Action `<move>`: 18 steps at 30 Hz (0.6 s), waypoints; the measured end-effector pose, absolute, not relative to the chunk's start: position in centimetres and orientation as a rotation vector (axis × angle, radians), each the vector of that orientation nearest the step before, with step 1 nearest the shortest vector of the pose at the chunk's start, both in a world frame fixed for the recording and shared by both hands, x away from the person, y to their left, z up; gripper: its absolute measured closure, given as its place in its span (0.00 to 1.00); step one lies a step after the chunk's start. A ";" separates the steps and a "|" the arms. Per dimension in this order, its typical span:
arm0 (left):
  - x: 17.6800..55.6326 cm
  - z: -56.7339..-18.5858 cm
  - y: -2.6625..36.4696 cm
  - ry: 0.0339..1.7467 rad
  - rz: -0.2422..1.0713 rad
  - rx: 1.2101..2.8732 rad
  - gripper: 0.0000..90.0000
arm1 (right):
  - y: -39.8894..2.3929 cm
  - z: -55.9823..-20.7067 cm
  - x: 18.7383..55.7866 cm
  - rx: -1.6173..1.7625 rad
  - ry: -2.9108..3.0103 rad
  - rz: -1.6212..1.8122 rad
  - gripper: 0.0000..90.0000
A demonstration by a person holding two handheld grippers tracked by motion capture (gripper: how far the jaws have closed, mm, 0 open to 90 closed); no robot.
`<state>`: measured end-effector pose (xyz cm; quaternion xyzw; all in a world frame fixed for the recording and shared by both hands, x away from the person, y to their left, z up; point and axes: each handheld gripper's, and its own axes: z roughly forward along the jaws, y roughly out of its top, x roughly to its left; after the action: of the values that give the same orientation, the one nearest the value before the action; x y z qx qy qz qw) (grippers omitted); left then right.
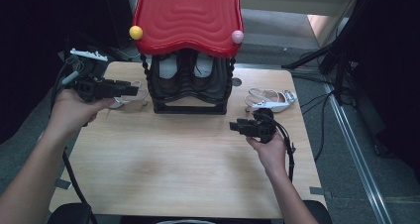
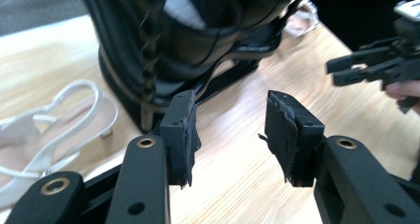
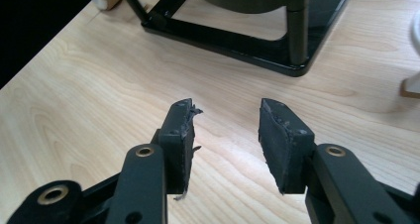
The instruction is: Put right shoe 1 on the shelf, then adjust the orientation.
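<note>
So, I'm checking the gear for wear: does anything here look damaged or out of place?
Yes. The pads of the left gripper are frayed at the edges, and so are those of the right gripper. One white sandal lies on the table, away from the rack.

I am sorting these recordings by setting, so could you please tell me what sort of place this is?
Probably a lab or studio set up for recording: a small wooden table with a shoe rack and white sandals, dark stands and cables around it, bare grey floor.
</note>
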<state>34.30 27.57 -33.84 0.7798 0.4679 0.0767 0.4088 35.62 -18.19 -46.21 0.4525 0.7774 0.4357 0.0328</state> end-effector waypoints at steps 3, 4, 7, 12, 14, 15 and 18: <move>34.3 -35.3 27.9 1.206 0.192 1.959 0.65 | -18.5 -46.5 35.7 1.390 2.387 1.294 0.65; 34.3 -35.8 28.0 1.215 0.187 1.953 0.68 | -18.7 -46.6 35.7 1.386 2.383 1.287 0.65; 34.5 -37.0 28.2 1.241 0.208 1.950 0.74 | -19.2 -46.6 35.7 1.412 2.372 1.304 0.66; 35.2 -38.7 28.8 1.291 0.203 1.924 0.82 | -19.3 -46.6 35.6 1.391 2.367 1.250 0.65; 35.5 -39.2 29.1 1.309 0.216 1.924 0.86 | -19.3 -46.8 35.7 1.404 2.372 1.263 0.66; 35.7 -39.5 29.3 1.315 0.210 1.915 0.88 | -19.2 -46.9 35.7 1.407 2.371 1.259 0.65; 36.4 -40.4 29.7 1.347 0.210 1.915 0.93 | -19.2 -47.0 35.7 1.407 2.369 1.247 0.65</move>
<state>36.36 29.74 -40.40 0.7517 0.5289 0.0823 0.3854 35.69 -19.22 -46.95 0.4644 0.7820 0.4116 0.0584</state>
